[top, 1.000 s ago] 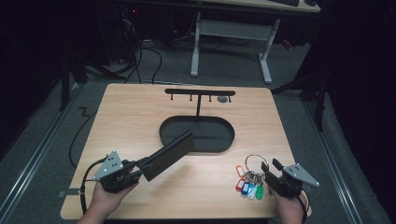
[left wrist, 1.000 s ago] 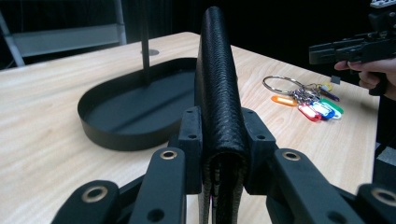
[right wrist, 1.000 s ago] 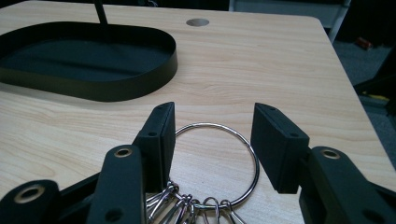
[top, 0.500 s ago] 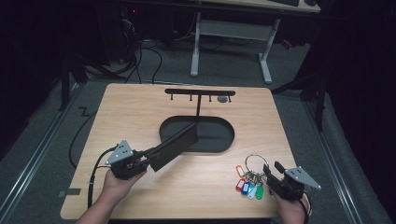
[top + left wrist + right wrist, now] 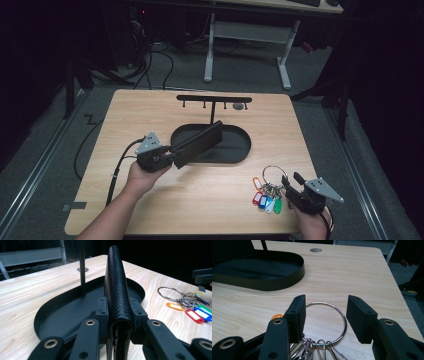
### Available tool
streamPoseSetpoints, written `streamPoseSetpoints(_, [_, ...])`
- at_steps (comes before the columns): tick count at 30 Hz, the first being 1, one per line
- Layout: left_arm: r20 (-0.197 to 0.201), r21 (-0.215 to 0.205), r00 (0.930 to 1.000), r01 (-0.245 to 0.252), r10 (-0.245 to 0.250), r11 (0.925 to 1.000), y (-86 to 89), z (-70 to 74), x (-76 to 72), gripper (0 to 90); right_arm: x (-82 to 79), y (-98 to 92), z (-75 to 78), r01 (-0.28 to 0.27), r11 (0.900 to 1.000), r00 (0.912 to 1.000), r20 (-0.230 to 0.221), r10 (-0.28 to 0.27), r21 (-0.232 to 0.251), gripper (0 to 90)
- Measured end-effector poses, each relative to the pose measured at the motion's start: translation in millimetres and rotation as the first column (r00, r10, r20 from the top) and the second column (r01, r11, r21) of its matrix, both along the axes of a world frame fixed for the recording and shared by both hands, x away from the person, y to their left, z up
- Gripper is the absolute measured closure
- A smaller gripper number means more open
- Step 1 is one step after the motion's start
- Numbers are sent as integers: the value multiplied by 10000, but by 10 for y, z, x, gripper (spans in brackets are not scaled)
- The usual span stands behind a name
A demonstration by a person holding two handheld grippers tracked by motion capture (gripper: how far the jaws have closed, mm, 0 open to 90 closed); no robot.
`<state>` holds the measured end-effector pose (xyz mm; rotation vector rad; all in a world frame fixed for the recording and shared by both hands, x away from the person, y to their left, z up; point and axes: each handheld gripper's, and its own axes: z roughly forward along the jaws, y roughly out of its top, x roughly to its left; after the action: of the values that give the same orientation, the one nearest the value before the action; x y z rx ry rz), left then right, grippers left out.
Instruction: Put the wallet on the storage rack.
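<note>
wallet: black leather wallet (image 5: pixel 117 290), folded, clamped edge-up in the left gripper (image 5: pixel 172 156). It's in the air, pointing out over the near-left rim of the black tray (image 5: pixel 240 155). Not touching it afaict.

left gripper: jaws pinched tight on the wallet's near end, one pad (image 5: pixel 102 315) each side of the fold. Grip looks solid in the left gripper view.

right gripper: right gripper (image 5: pixel 324 315) is wide, jaws straddling the big key ring (image 5: pixel 329 322) w/o closing on it. Left pad sits just beside the ring wire; can't tell if it touches.

keys: bunch w/ coloured tags (image 5: pixel 265 199) lying flat on the surface (image 5: pixel 150 120), near-right, well apart from the tray.

stand: thin black post (image 5: pixel 82 267) rises from the tray w/ a hook bar (image 5: pixel 214 99) up top. Hooks bare.

step in hand: imo wallet's mid-carry toward the tray, drop-off not done yet. Right side is lined up for a ring grab.

next move (guess): push the wallet further over the tray floor, lower + tilt it flat, then let go. Steer clear of the post, it's just left of the wallet's line in the left gripper view.

after that: prob close on the ring and lift. Thin wire lying flat, so jaws need to get low or it'll slip out.
</note>
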<state>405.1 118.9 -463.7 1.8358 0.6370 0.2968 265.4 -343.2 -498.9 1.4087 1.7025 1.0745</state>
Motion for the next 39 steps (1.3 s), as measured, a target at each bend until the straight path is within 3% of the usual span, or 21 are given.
streamPoseSetpoints(5, [23,368,10000,76,-77,9993,-132,-3,152,738,6,-13,-4,6,10000,10000,32,-6,66,505])
streamPoseSetpoints(8, [-134,139,9999,17,-16,9999,-201,-20,247,738,21,-19,-9,18,10000,10000,-1,-18,88,509])
streamPoseSetpoints(16, [-289,212,9996,69,-63,9998,-384,-67,367,738,19,-14,-7,-8,9999,10000,9,8,103,510])
streamPoseSetpoints(27, [-488,303,9976,500,-484,9983,-633,-145,394,735,18,-38,-16,-3,9999,10000,-34,3,120,510])
streamPoseSetpoints(29, [-578,131,9962,657,-648,9978,-637,-151,394,732,20,-30,-19,7,10000,10000,-20,-7,84,511])
streamPoseSetpoints(39, [-548,259,9969,575,-560,9980,-566,-118,377,672,36,7,-34,-14,10000,9999,-138,14,8,511])
